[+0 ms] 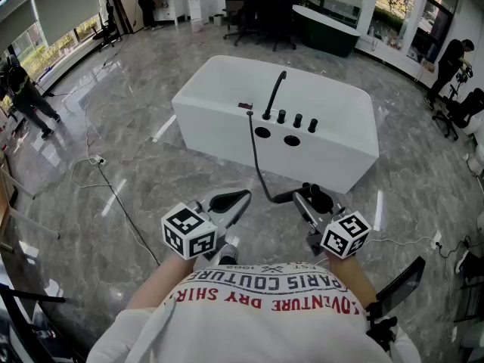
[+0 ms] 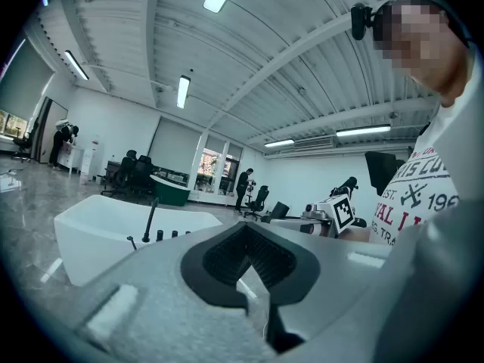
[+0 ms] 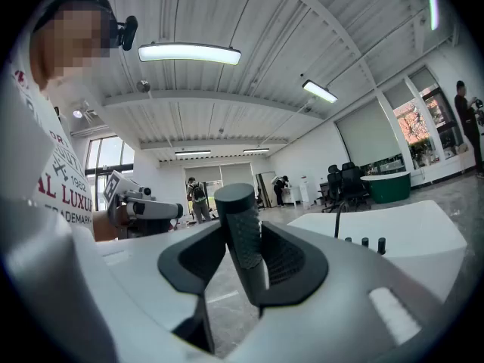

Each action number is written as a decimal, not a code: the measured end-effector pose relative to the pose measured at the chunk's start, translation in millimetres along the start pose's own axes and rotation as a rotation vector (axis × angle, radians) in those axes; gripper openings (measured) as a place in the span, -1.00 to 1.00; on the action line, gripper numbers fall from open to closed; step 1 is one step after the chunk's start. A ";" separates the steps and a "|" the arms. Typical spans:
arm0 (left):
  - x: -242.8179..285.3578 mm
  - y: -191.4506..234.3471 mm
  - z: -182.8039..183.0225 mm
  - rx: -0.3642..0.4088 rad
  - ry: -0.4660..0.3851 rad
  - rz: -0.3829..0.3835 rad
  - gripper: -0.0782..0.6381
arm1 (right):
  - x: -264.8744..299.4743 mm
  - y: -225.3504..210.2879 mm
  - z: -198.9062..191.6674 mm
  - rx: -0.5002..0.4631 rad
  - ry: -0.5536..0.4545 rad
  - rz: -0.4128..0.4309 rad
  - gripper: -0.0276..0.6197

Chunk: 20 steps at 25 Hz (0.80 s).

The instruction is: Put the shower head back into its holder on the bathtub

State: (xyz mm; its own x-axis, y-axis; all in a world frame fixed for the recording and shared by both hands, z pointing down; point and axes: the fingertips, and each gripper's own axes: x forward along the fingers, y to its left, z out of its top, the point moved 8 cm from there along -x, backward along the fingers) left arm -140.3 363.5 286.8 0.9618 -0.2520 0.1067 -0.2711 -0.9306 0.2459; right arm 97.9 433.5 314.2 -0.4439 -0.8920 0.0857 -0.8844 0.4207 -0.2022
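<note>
A white freestanding bathtub (image 1: 227, 119) stands ahead on the marble floor. Its near deck carries a black spout (image 1: 274, 93), a row of knobs (image 1: 297, 119) and two round holes (image 1: 262, 132). A black hose (image 1: 257, 161) runs from the deck down to the black shower head (image 1: 319, 197), with my right gripper (image 1: 308, 200) shut on it close to my body. In the right gripper view its textured handle (image 3: 243, 233) stands upright between the jaws of my right gripper (image 3: 242, 255). Beside it, my left gripper (image 1: 236, 199) is shut with nothing in it, as the left gripper view (image 2: 249, 274) also shows.
Cables (image 1: 113, 195) trail over the floor at the left. People stand far left (image 1: 26, 97) and far right (image 1: 454, 59). Office chairs (image 1: 265, 6) and a dark green tub (image 1: 325, 29) are behind the bathtub. A black stand (image 1: 397, 286) is at my right.
</note>
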 end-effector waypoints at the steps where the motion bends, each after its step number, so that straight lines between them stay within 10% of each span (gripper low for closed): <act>1: -1.0 1.5 1.0 0.001 -0.002 0.000 -0.78 | 1.7 1.0 0.6 0.000 -0.003 0.004 -0.46; 20: 8.0 -37.0 -2.1 0.021 0.011 -0.011 -0.78 | -35.7 2.2 -3.5 0.067 -0.033 0.027 -0.46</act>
State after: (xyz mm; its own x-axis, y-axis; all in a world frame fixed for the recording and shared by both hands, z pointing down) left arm -122.6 396.5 280.6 0.9642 -0.2388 0.1151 -0.2595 -0.9388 0.2266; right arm 111.3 466.9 314.1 -0.4612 -0.8860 0.0472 -0.8602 0.4335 -0.2687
